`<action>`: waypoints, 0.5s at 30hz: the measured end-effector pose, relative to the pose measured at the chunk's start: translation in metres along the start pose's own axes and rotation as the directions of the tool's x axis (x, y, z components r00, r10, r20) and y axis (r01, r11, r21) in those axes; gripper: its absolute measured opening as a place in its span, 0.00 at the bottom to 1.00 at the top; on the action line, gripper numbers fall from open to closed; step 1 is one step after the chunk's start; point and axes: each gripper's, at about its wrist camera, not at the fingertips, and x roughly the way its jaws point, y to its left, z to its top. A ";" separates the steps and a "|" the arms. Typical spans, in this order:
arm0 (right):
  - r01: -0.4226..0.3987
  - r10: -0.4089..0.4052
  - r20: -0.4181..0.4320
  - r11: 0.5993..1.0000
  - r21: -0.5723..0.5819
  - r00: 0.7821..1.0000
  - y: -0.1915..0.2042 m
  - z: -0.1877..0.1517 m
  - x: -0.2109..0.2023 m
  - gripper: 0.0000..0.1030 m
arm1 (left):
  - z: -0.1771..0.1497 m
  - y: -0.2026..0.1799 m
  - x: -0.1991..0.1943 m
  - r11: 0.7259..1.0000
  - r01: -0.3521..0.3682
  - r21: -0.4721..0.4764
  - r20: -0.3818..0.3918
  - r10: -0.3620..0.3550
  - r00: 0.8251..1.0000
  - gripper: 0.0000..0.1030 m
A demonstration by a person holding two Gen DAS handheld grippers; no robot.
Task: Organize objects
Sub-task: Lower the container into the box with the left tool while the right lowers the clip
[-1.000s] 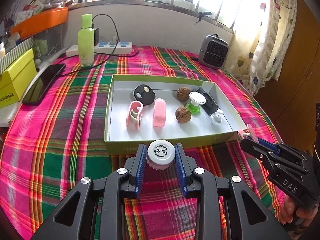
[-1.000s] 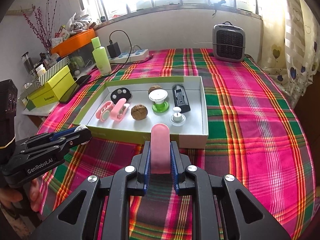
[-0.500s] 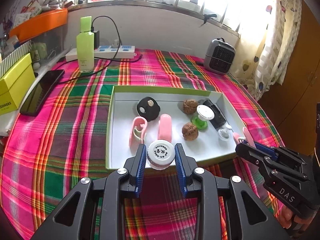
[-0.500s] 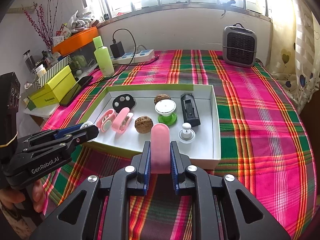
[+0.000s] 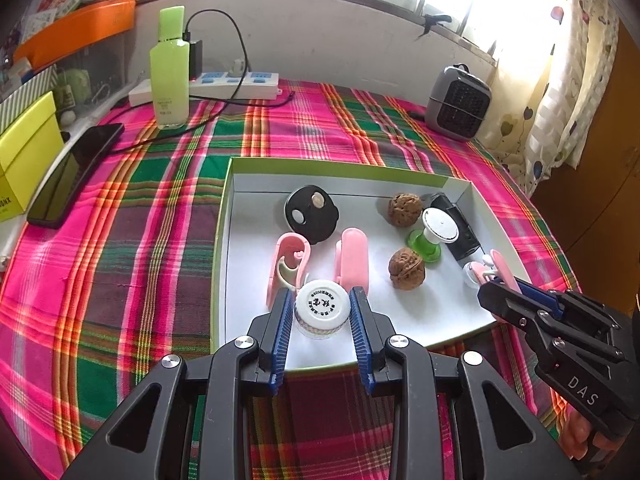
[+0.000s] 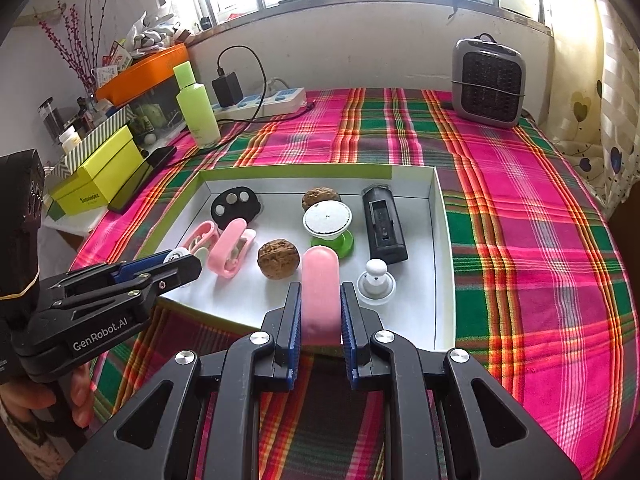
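Left gripper (image 5: 322, 312) clamps our white-capped jar (image 5: 322, 306), right gripper (image 6: 320, 312) pinches our pink case (image 6: 320, 294). Both have advanced from the plaid surface (image 5: 160, 208) to just over the tray (image 5: 340, 168) near edge; we judge release inside comes next.

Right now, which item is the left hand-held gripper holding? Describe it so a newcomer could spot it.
Find the shallow white box on the plaid cloth. At its near edge, the left hand-held gripper clamps a small white-capped bottle. Unlike the pink clips and walnuts beyond, it has a round white lid with black printed characters.
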 end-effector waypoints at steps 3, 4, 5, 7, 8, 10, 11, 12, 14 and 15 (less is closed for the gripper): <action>-0.002 0.002 -0.008 1.000 -0.015 1.000 0.001 0.003 0.004 0.18 | 0.001 0.001 0.003 1.000 -0.007 0.004 -0.007 0.007 1.000 0.26; -0.004 0.004 -0.010 1.000 -0.022 1.000 0.002 0.004 0.005 0.18 | 0.001 0.002 0.004 1.000 -0.008 0.003 -0.008 0.008 1.000 0.26; -0.004 0.004 -0.013 1.000 -0.026 1.000 0.003 0.005 0.007 0.18 | 0.001 0.002 0.005 1.000 -0.009 0.001 -0.009 0.009 1.000 0.26; -0.001 0.001 -0.019 1.000 -0.029 1.000 0.003 0.007 0.010 0.18 | 0.002 0.003 0.006 1.000 -0.009 0.000 -0.010 0.009 1.000 0.26; -0.001 0.000 -0.022 0.999 -0.032 1.000 0.004 0.007 0.011 0.18 | 0.001 0.003 0.007 1.000 -0.011 -0.001 -0.012 0.011 1.000 0.26; 0.001 -0.002 -0.026 0.999 -0.039 1.000 0.004 0.008 0.013 0.18 | 0.002 0.003 0.008 1.000 -0.012 0.000 -0.013 0.012 1.000 0.26; 0.000 -0.002 -0.030 0.999 -0.043 1.000 0.005 0.009 0.015 0.18 | 0.002 0.003 0.008 1.000 -0.014 0.000 -0.013 0.014 1.000 0.26; 0.000 -0.002 -0.036 0.999 -0.046 0.999 0.004 0.010 0.017 0.18 | 0.002 0.003 0.009 1.000 -0.016 0.002 -0.012 0.016 1.000 0.26; -0.004 0.002 -0.048 0.998 -0.055 0.999 0.004 0.012 0.020 0.18 | 0.003 0.003 0.010 1.000 -0.021 0.009 -0.010 0.021 1.000 0.26; -0.009 0.006 -0.053 0.998 -0.058 0.999 0.005 0.013 0.022 0.18 | 0.003 0.003 0.010 1.000 -0.022 0.010 -0.009 0.022 1.000 0.26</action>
